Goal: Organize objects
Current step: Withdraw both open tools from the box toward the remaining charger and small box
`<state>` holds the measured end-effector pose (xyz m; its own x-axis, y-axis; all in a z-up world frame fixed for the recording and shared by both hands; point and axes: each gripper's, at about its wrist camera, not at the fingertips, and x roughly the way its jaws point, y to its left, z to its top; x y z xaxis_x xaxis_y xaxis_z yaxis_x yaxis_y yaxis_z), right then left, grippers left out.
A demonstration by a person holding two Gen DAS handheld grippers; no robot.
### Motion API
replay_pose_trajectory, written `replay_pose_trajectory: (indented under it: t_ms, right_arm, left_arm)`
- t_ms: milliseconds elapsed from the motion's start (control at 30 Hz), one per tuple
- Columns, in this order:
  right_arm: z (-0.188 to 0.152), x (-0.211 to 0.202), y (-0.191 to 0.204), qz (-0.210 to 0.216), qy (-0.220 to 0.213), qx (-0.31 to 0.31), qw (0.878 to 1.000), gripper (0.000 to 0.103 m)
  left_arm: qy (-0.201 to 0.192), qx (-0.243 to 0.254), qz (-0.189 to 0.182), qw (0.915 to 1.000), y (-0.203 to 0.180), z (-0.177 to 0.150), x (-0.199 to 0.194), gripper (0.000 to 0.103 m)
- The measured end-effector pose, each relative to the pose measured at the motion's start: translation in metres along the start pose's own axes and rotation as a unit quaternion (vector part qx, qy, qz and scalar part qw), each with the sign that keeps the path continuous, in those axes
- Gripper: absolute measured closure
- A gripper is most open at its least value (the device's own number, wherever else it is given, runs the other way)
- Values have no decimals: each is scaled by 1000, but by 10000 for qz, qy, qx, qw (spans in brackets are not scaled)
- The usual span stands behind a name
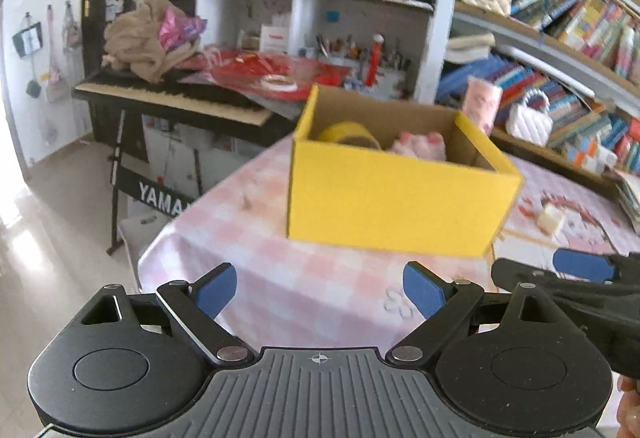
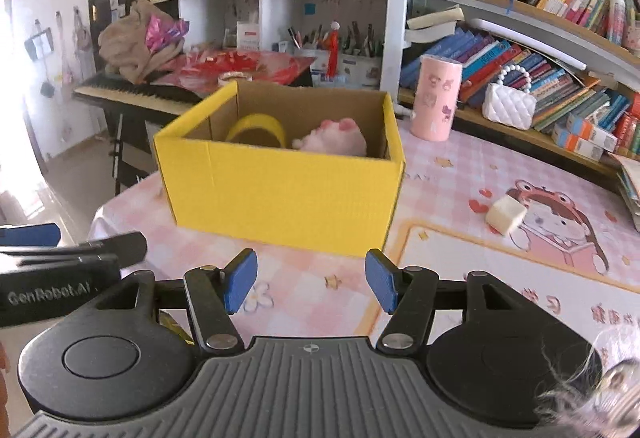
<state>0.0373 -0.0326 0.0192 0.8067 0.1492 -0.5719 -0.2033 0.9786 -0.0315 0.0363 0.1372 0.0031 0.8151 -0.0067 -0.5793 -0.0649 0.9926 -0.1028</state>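
The left tongs (image 1: 320, 292) stand wide apart with nothing between the blue pads (image 1: 216, 288); only the checked cloth of the bench (image 1: 280, 270) shows in the gap. The right tongs (image 2: 312, 286) are set narrower, also empty, with bare cloth between their pads (image 2: 240, 284). Both pairs point forward and downward over the near edge of the bench, side by side, each visible at the margin of the other's view.

Straight ahead of both tongs sits the yellow cardboard box (image 2: 280, 194), open at the top, its near wall facing them. It appears to serve as the collecting place: a yellow tape roll (image 2: 256, 130) leans inside on the left and a pink plush toy (image 2: 332, 140) lies inside on the right.

Ahead and to the right of the right tongs, well clear of the box, a small pale cube (image 2: 506, 216) lies loose on the printed mat, and it looks like the next thing to gather. Beyond the box's right corner a pink tumbler (image 2: 436, 98) stands upright near the bookshelf (image 2: 560, 38). Empty tongs suit a fresh reach; the right pair is the nearer to the cube.
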Motion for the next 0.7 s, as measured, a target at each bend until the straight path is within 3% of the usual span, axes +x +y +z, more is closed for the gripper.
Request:
replay_pose_trajectory:
  t_ms: [700]
  right_arm:
    - [-56,-45,-29,-831,218,604,9945,39]
  left_arm:
    - [251,653,-612,9957,-29,-30,-22,11]
